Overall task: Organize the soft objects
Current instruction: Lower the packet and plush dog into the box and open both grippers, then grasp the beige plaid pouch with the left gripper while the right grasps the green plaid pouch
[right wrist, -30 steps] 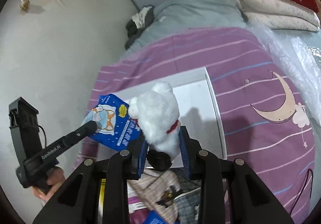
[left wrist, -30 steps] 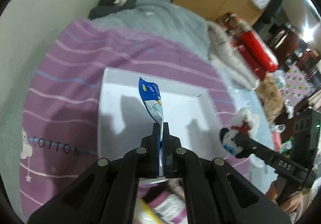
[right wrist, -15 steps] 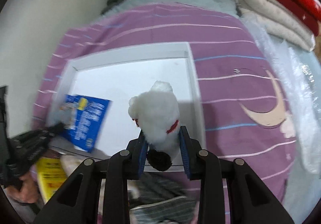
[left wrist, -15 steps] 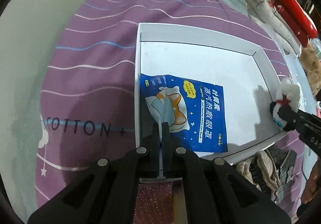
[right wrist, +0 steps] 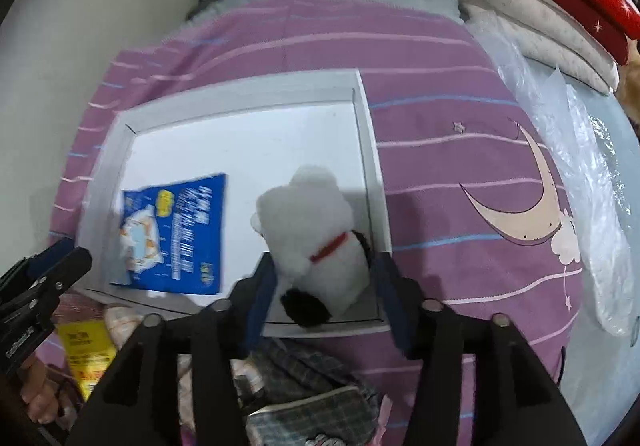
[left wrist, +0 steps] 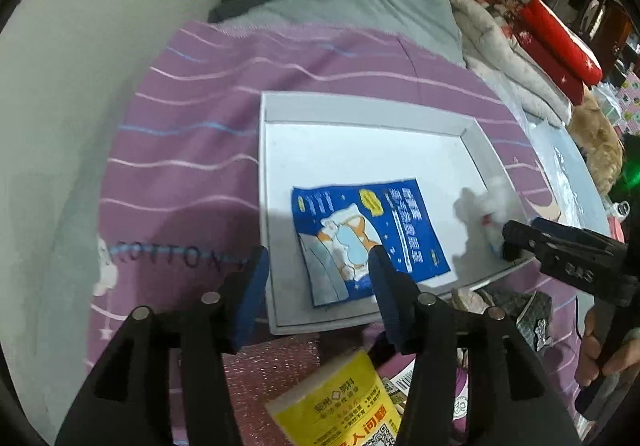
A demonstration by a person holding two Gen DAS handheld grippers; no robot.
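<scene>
A blue eye-mask packet (left wrist: 368,234) lies flat in the white tray (left wrist: 360,106) on the purple bedspread. My left gripper (left wrist: 318,274) hovers over the tray's near edge. Its jaws are opening, and nothing is between the fingers; the packet lies just beyond them. A white plush toy with a red collar (right wrist: 312,238) rests in the tray's near right corner (right wrist: 372,174). My right gripper (right wrist: 324,282) stands around the toy, jaws opening, with a gap showing at the right pad. The other views show the packet (right wrist: 176,234), the plush (left wrist: 492,202), the left gripper (right wrist: 68,254) and the right gripper (left wrist: 520,234).
A yellow packet (left wrist: 340,406) and plaid cloth items (right wrist: 304,370) lie in front of the tray. Clear plastic wrap (right wrist: 580,166) covers the bed's right side. Rolled red and white bedding (left wrist: 540,38) sits at the far right. A wall runs along the left.
The left gripper let go of the blue packet, which now lies flat in the tray, and its jaws spread. The right gripper lowered the plush into the tray and its jaws widened.
</scene>
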